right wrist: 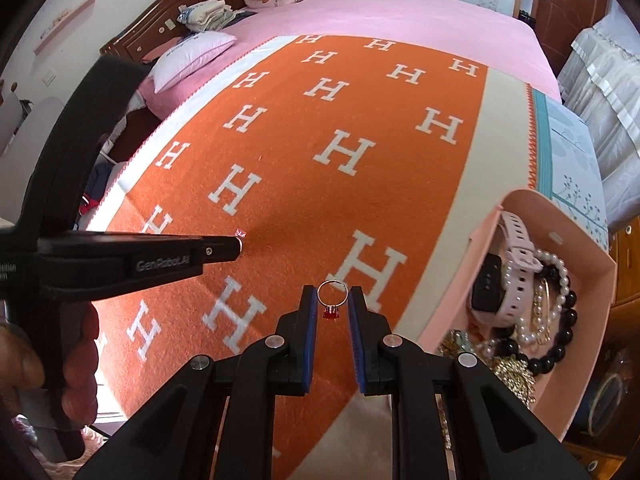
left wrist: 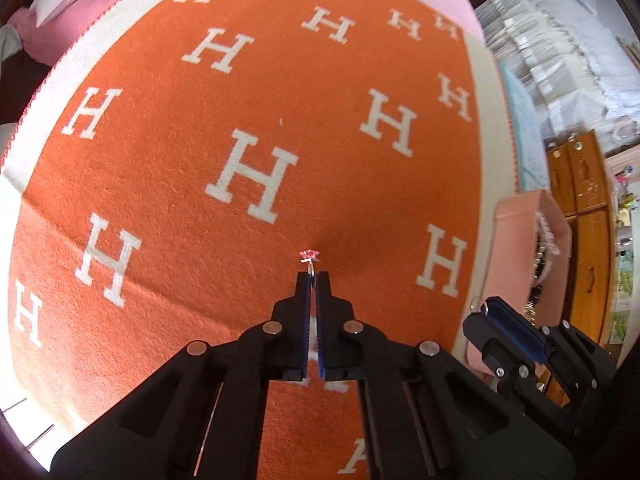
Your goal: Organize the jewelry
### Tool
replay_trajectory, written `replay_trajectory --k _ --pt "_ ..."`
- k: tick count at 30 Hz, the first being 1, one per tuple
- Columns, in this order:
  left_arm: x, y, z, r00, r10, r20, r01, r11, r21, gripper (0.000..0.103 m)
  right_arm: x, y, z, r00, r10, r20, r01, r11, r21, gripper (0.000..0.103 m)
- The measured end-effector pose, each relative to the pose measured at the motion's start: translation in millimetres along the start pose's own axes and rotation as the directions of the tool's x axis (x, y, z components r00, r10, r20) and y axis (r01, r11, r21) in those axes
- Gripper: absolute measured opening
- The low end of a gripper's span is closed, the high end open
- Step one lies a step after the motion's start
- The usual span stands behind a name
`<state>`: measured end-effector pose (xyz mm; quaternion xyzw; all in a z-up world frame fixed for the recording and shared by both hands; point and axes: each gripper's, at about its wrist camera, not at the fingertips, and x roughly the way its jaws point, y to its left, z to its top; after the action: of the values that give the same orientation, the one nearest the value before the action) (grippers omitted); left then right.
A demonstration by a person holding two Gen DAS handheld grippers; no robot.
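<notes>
Left gripper point(left wrist: 313, 280), jaws pinched tight on a thin silver ring with a pink stone point(left wrist: 308, 257), hangs over the orange H-patterned blanket point(left wrist: 160, 152), left of the open pink jewelry box point(right wrist: 576, 240). Right gripper point(right wrist: 333, 300), nearer that box, clamps a silver ring with a red stone point(right wrist: 331, 303). Both rings appear collected; next, each needs carrying rightward and releasing over the box.

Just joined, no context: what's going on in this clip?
A person is sorting jewelry over an orange blanket on a bed, one handheld gripper per hand. The left gripper is shut on a ring with a pink stone. The right gripper grips a ring with a red stone by its band. A pink box at the right already holds a watch and bead bracelets.
</notes>
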<state>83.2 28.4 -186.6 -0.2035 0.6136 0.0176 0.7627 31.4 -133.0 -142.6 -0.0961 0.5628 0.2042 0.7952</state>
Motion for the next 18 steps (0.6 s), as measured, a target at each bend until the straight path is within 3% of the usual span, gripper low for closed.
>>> replay_trajectory --k 7,11,13,14,18 --pt "-22.3 -5.0 -10.4 0.999 0.002 0.051 -0.004 0.999 0.044 0.0 -20.0 -6.1 -6.1 0.999 0.008 0.033 -0.008 1.0 0.02 0.015" --pt "-14.0 -7.4 -6.9 0.999 0.031 0.009 -0.031 0.999 0.04 0.002 -31.3 -9.5 -11.7 0.999 0.009 0.049 -0.01 1.0 0.029 0.015" --pt "-9.3 -4.2 -4.5 0.999 0.033 -0.009 -0.032 0.999 0.029 0.018 -34.7 -10.4 -14.0 0.999 0.01 0.053 -0.011 0.999 0.03 0.015" --pt "-7.1 -4.3 -2.9 0.999 0.034 -0.007 -0.034 0.999 0.021 0.021 -35.9 -10.8 -15.6 0.999 0.01 0.054 -0.011 0.999 0.032 0.015" --pt "-0.6 -10.7 2.7 0.999 0.037 0.001 -0.037 0.999 0.025 0.023 -39.7 -12.8 -22.5 0.999 0.013 0.053 -0.015 0.999 0.043 0.015"
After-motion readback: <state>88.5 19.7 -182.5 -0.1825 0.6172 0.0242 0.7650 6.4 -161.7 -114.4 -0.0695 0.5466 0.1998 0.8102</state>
